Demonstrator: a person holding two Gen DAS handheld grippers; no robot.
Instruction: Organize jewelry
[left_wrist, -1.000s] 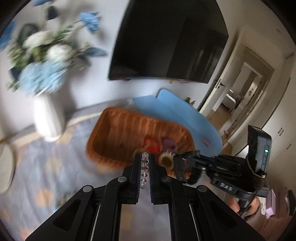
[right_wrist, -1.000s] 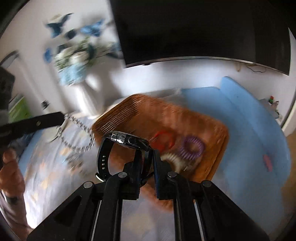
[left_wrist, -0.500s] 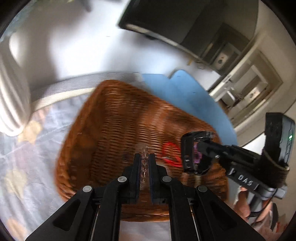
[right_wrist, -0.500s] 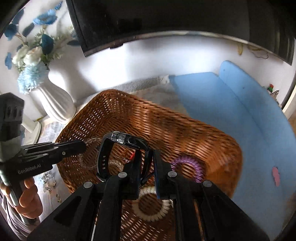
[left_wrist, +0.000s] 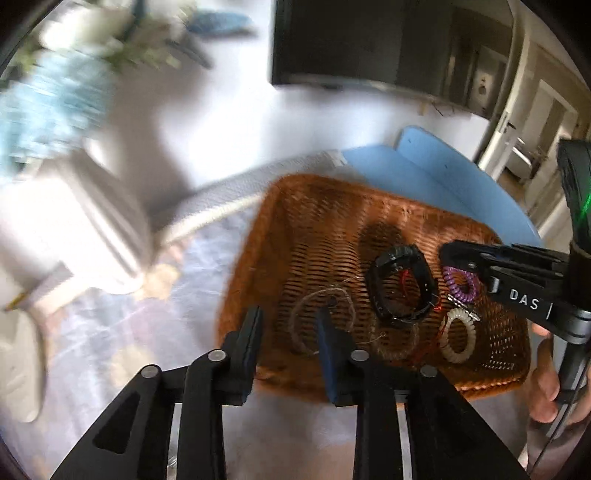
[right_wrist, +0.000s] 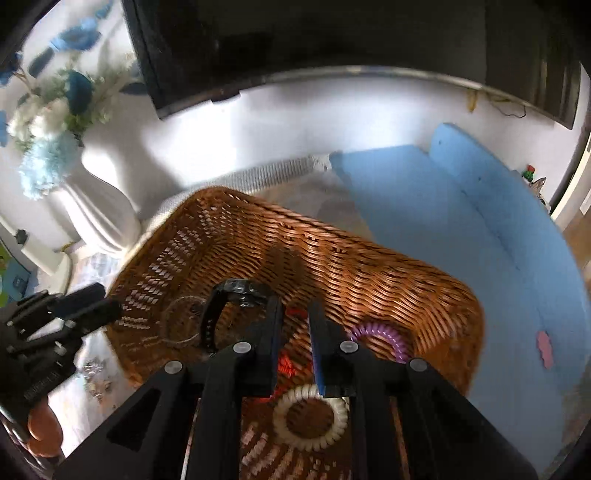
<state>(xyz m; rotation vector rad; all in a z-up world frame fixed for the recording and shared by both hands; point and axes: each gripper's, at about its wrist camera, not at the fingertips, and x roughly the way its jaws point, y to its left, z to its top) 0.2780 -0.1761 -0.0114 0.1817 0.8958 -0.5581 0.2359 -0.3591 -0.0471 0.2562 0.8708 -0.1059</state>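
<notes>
As both handheld tools hang over the wicker basket (right_wrist: 369, 266), the sorting looks well advanced but not finished: the left gripper (left_wrist: 290, 334) is spreading its jaws with nothing between them, its tips above the basket's near edge, and a thin pale chain (left_wrist: 321, 321) lies looped on the weave just beyond them. The right gripper (right_wrist: 295, 332) is also easing its jaws apart, still only a narrow gap, and no item sits between the pads; the black watch (left_wrist: 402, 288) rests on the basket floor, just off the tool's left finger in the right wrist view, apparently free of it. Beside the watch lie a red cord (right_wrist: 286, 363) (mostly hidden under the fingers), a white coil hair tie (right_wrist: 310, 417) and a purple coil hair tie (left_wrist: 461, 282), so at least five pieces are already gathered inside. Left of the basket, on the patterned cloth (left_wrist: 122, 332), a few small glinting bits (right_wrist: 94, 376) remain loose (too small to identify), and they look like the work still to be collected. Farther back stand a white vase (right_wrist: 96, 218) of blue and white flowers, a blue mat (right_wrist: 443, 206) and, on the wall, a dark screen (right_wrist: 332, 40).
</notes>
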